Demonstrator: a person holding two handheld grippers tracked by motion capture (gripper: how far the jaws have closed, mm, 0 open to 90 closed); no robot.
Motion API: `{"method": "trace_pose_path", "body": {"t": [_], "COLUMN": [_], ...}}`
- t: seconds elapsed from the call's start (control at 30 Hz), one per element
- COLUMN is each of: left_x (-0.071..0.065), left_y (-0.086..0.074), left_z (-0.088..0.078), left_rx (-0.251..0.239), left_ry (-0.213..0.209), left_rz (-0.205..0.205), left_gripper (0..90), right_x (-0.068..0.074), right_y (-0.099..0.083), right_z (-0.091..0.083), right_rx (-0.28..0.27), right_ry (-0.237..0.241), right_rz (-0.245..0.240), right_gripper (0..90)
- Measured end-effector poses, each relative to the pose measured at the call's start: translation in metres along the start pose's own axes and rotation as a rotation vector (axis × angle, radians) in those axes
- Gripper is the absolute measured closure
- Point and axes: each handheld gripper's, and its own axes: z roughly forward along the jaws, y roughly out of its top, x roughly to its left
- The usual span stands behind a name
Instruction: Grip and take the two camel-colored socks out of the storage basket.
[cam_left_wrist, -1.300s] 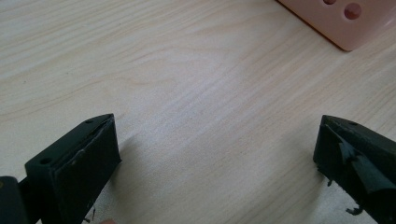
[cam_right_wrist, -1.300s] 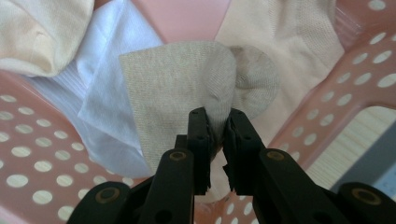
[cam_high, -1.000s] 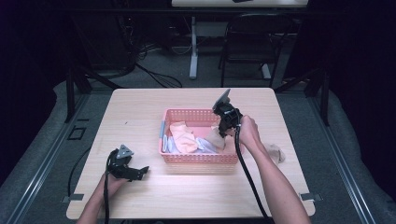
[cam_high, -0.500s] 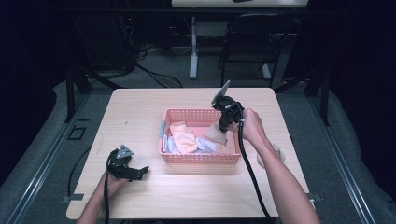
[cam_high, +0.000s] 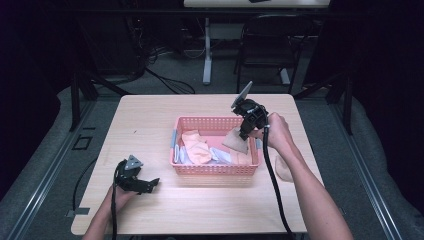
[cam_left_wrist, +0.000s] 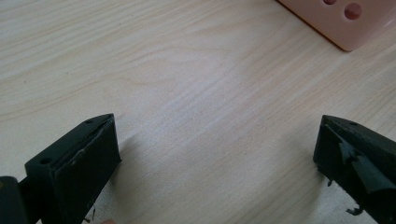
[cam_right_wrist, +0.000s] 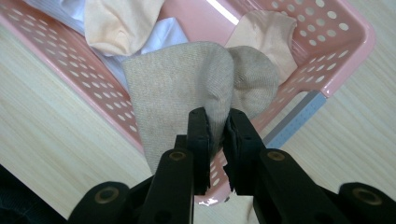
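A pink perforated basket (cam_high: 215, 170) sits mid-table and holds peach, white and pale blue socks (cam_high: 196, 147). My right gripper (cam_high: 245, 131) hangs over the basket's right end, shut on a tan sock (cam_high: 236, 141) that droops into it. In the right gripper view the jaws (cam_right_wrist: 216, 116) pinch the tan sock (cam_right_wrist: 187, 84) at its upper edge, above the basket's rim (cam_right_wrist: 355, 28). My left gripper (cam_high: 150, 184) rests on the table at the front left, open, with bare wood between its jaws (cam_left_wrist: 215, 140).
Another beige sock (cam_high: 283, 167) lies on the table to the right of the basket, beside the right forearm. A corner of the basket (cam_left_wrist: 345, 18) shows ahead of the left gripper. Dark floor, cables and chair legs lie beyond the far edge.
My right gripper has shifted slightly over the basket's right end with the tan sock in it. The left gripper has stayed where it was.
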Motion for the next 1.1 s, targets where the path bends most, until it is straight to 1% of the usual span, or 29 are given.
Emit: {"method": "trace_pose_path", "body": {"t": [0.03,0.07,0.17,0.4,0.43,0.5,0.53,0.57,0.63,0.7,0.87,0.97,1.0,1.03,1.07,1.1], "left_x": [0.000,0.000,0.000,0.000,0.000,0.000,0.000,0.000,0.000,0.000,0.000,0.000,0.000,0.000,0.000,0.000], "left_y": [0.000,0.000,0.000,0.000,0.000,0.000,0.000,0.000,0.000,0.000,0.000,0.000,0.000,0.000,0.000,0.000], "left_z": [0.000,0.000,0.000,0.000,0.000,0.000,0.000,0.000,0.000,0.000,0.000,0.000,0.000,0.000,0.000,0.000], "left_rx": [0.000,0.000,0.000,0.000,0.001,0.000,0.000,0.000,0.000,0.000,0.000,0.000,0.000,0.000,0.000,0.000], "left_ry": [0.000,0.000,0.000,0.000,0.000,0.000,0.000,0.000,0.000,0.000,0.000,0.000,0.000,0.000,0.000,0.000], "left_rz": [0.000,0.000,-0.001,0.000,0.000,0.000,0.000,0.000,0.000,0.000,0.000,0.000,0.000,0.000,0.000,0.000], "left_gripper": [0.0,0.0,0.0,0.0,0.0,0.0,0.0,0.0,0.0,0.0,0.0,0.0,0.0,0.0,0.0,0.0], "right_x": [0.000,0.000,0.000,-0.004,-0.005,-0.006,-0.007,-0.007,-0.007,-0.010,-0.014,-0.019,-0.019,-0.023,-0.023,-0.027], "right_y": [-0.001,-0.001,-0.005,-0.011,-0.014,-0.016,-0.018,-0.019,-0.021,-0.026,-0.034,-0.044,-0.044,-0.049,-0.049,-0.054], "right_z": [-0.004,-0.004,-0.012,-0.023,-0.025,-0.029,-0.030,-0.031,-0.032,-0.036,-0.041,-0.045,-0.045,-0.047,-0.047,-0.047], "right_rx": [0.002,0.002,0.008,0.003,-0.001,0.003,0.002,0.001,0.003,0.009,0.003,-0.003,-0.003,-0.002,-0.002,0.002], "right_ry": [-0.002,-0.002,-0.010,-0.006,-0.012,-0.009,-0.017,-0.014,-0.012,-0.018,-0.023,-0.019,-0.019,-0.029,-0.029,-0.028], "right_rz": [-0.003,-0.003,-0.016,-0.009,-0.014,-0.008,-0.016,-0.008,-0.008,-0.006,0.003,0.013,0.013,0.018,0.018,0.027], "right_gripper": [80.9,80.9,80.9,81.0,81.0,80.9,80.9,80.9,80.9,80.9,80.9,80.9,80.9,80.9,80.9,80.9]}}
